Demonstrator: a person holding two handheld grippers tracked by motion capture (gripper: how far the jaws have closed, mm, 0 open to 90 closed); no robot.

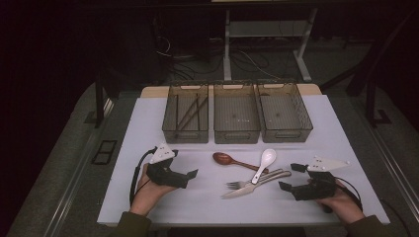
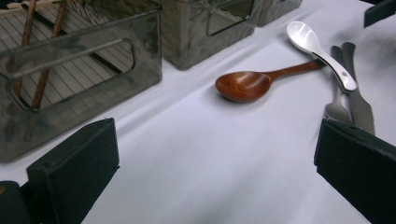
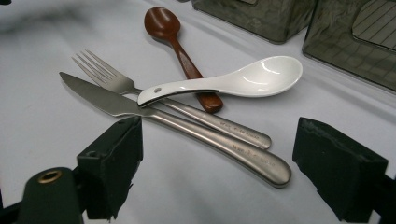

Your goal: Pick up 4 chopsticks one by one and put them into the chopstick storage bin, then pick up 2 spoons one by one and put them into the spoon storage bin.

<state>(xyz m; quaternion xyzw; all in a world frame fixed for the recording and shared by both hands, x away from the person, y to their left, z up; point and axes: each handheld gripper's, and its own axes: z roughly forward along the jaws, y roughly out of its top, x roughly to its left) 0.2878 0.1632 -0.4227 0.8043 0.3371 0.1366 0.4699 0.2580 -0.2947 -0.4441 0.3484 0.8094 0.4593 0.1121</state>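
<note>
Cutlery lies loose in the middle of the white table. A brown wooden spoon (image 1: 225,158) (image 2: 245,85) (image 3: 164,24) rests with its handle under a white ceramic spoon (image 1: 264,163) (image 2: 317,44) (image 3: 243,81). The white spoon lies across a steel fork (image 1: 242,183) (image 3: 107,77) and a steel knife (image 1: 247,190) (image 3: 102,100). My left gripper (image 1: 185,168) (image 2: 215,135) is open and empty, low over bare table left of the wooden spoon. My right gripper (image 1: 290,177) (image 3: 217,140) is open, just right of the fork and knife handles, touching nothing.
Three smoky see-through bins stand in a row at the back: the left bin (image 1: 185,133) (image 2: 84,70) holds brown chopsticks (image 1: 190,112) (image 2: 46,70), the middle bin (image 1: 236,133) and the right bin (image 1: 286,132) look bare. The table's front edge runs close to both hands.
</note>
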